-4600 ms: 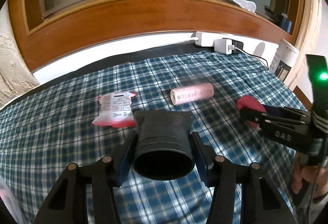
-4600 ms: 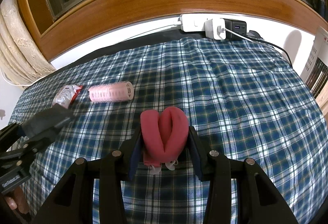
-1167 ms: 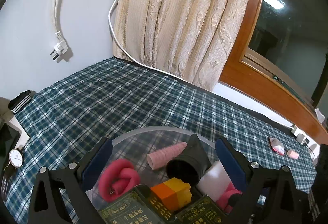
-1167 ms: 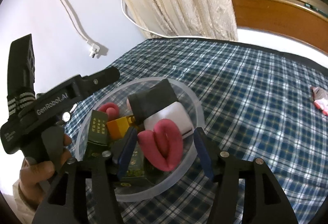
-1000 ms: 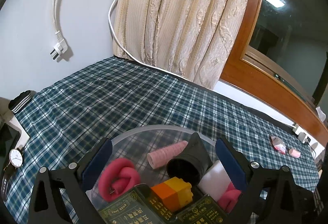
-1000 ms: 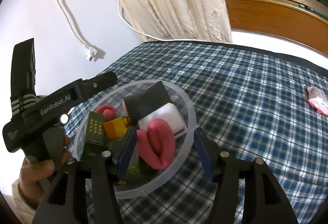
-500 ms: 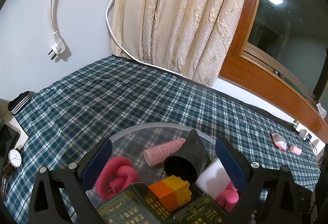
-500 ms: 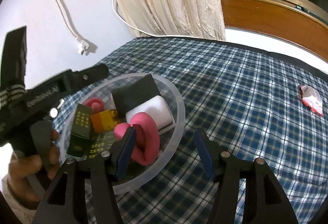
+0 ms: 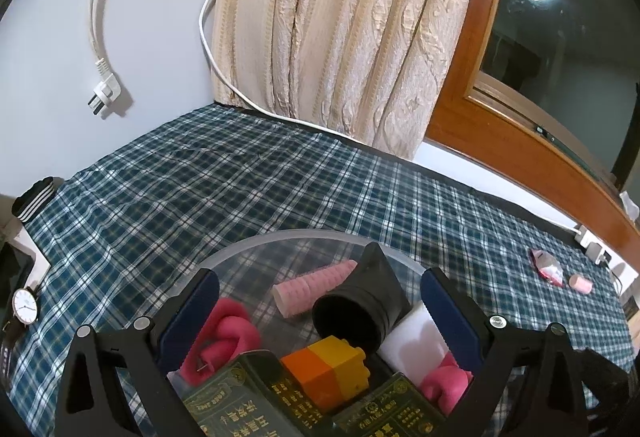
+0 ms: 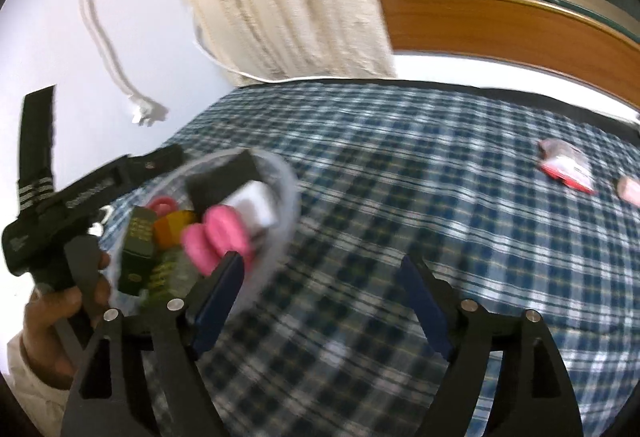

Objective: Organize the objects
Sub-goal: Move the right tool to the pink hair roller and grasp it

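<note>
Released from the right hand-held gripper [image 10: 320, 301], now wide open and empty, the pink roll [image 10: 218, 235] lies in the bowl [image 10: 290, 193], while the left hand-held gripper [image 9: 320, 311], also open, holds nothing.

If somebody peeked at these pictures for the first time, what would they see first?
Probably the clear bowl up close on the checked cloth, crammed with bright things: pink foam rollers, an orange and yellow block and a black cup. Next, the big cream curtain behind, and a red and white packet lying far off.
</note>
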A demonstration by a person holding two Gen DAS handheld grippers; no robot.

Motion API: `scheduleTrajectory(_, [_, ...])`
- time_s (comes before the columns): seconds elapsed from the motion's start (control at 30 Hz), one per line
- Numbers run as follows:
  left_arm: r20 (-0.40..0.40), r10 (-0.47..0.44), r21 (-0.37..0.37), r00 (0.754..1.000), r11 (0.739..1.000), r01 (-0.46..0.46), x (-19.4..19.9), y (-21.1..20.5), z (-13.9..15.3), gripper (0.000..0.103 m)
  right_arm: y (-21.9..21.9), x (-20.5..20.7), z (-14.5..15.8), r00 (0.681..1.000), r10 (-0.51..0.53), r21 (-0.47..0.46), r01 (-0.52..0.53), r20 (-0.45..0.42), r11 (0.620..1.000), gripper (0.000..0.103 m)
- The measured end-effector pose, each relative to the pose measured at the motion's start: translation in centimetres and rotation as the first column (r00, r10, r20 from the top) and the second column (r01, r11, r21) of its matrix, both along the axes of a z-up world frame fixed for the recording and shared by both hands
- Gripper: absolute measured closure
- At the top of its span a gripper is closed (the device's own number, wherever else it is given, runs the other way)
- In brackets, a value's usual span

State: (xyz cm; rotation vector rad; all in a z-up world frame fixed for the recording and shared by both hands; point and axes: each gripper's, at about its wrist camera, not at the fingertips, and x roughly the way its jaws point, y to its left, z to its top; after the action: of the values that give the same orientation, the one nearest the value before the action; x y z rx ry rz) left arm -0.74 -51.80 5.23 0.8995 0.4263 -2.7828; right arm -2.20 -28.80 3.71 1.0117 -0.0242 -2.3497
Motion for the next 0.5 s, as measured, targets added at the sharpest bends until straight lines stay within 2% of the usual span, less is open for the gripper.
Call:
scheduleTrajectory(0.23, [0.004, 0.0, -0.026, 1.0, 1.0, 0.0, -0.2, 0.6, -0.2, 0.001, 5.3, -2.0, -1.3, 0.99, -0.13, 0.008, 0.13, 0.062, 0.992, 0.021])
scheduleTrajectory(0.5, [-0.001, -0.006, -0.061, 1.0, 0.998, 0.006, -0.2, 1.2, -0.1, 0.001, 11.8, -4.4, -2.1, 0.954, -0.287, 0.035, 0.285, 0.086, 0.958, 0.021])
